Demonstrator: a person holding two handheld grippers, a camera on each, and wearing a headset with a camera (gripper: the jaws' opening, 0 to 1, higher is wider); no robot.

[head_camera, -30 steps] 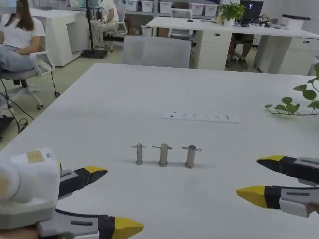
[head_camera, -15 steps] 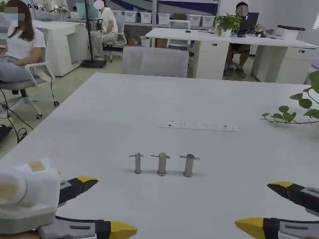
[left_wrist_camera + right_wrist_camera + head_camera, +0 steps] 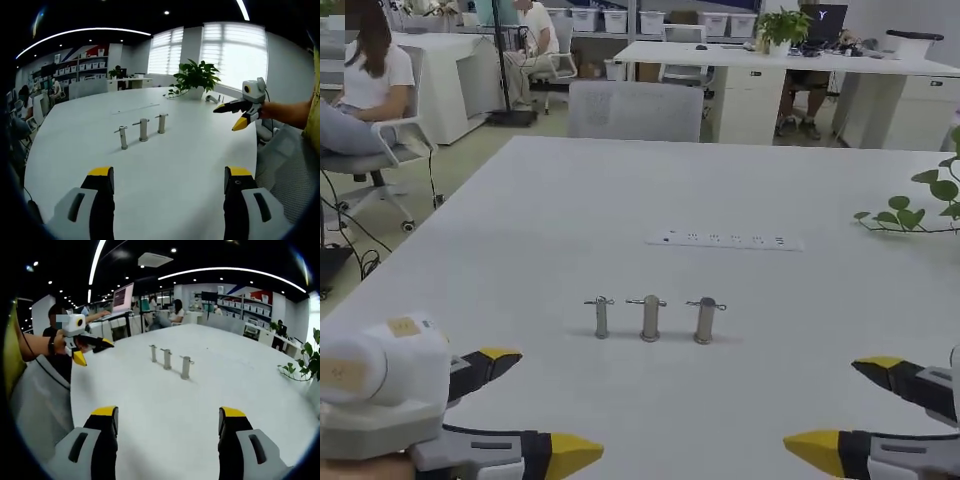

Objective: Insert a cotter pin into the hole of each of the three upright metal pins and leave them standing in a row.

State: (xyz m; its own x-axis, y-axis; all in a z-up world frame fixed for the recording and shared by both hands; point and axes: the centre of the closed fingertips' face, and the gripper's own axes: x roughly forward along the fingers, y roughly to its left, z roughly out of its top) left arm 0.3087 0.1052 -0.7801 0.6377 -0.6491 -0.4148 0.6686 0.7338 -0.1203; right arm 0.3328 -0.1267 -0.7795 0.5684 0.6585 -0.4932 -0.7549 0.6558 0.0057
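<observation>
Left gripper (image 3: 542,405) and right gripper (image 3: 832,405) fingers released, empty. Three upright silver metal pins (image 3: 650,318) ahead hold thin wire cotter pins (image 3: 646,301); one careless nudge could topple the row

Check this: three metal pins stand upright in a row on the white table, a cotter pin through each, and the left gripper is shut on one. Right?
No: the left gripper is open and holds nothing, short of the three metal pins, as the left gripper view shows. The cotter pins and the row are right.
</observation>
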